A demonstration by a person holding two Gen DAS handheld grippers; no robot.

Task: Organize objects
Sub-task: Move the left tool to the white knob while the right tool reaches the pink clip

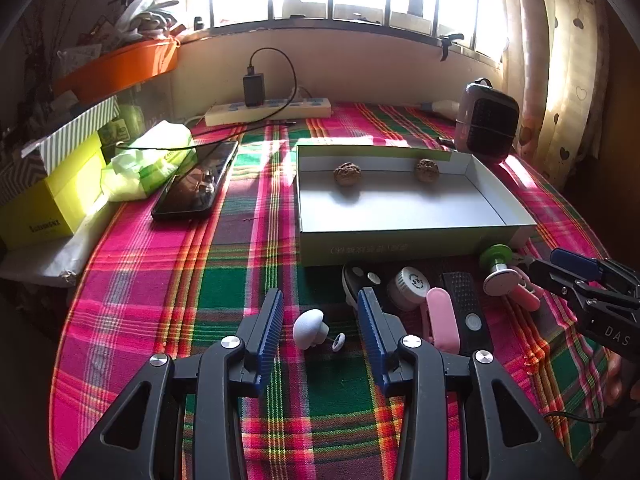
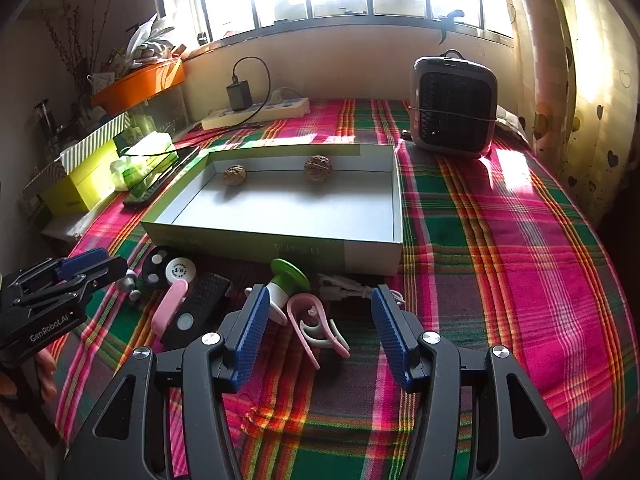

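The left gripper [image 1: 320, 312] is spread, its ribbed blue pads [image 1: 274, 316] touching nothing. Between the jaws, apart from both, a smooth white mushroom-shaped knob [image 1: 309, 329] lies on the woven plaid cloth [image 1: 160, 280], with a small white ring [image 1: 338, 342] just beside it. Left of this tool the cloth is bare up to a glossy black phone [image 1: 196, 180] and a crinkled green packet [image 1: 150, 160], both well ahead.

Just past the left gripper's right pad lies a row of small things: a black fob [image 1: 354, 278] with pale buttons, a round white ridged cap [image 1: 412, 283], a smooth pink bar [image 1: 442, 320], and a black remote [image 1: 466, 308] with a studded top.

Ahead of both tools sits a shallow cardboard box [image 2: 280, 246], straight-edged and open-topped, holding two wrinkled walnuts [image 2: 235, 175] [image 2: 317, 168] against its far wall; the rest of its floor is free.

The right gripper [image 2: 318, 316] is also released, gripping nothing. A green-capped suction piece [image 2: 289, 276] rests by its left pad [image 2: 252, 320], and curved pink clips [image 2: 314, 320] lie between the jaws nearer that pad. Right of this tool is open cloth, with a rounded grilled heater [image 2: 454, 106] far ahead.
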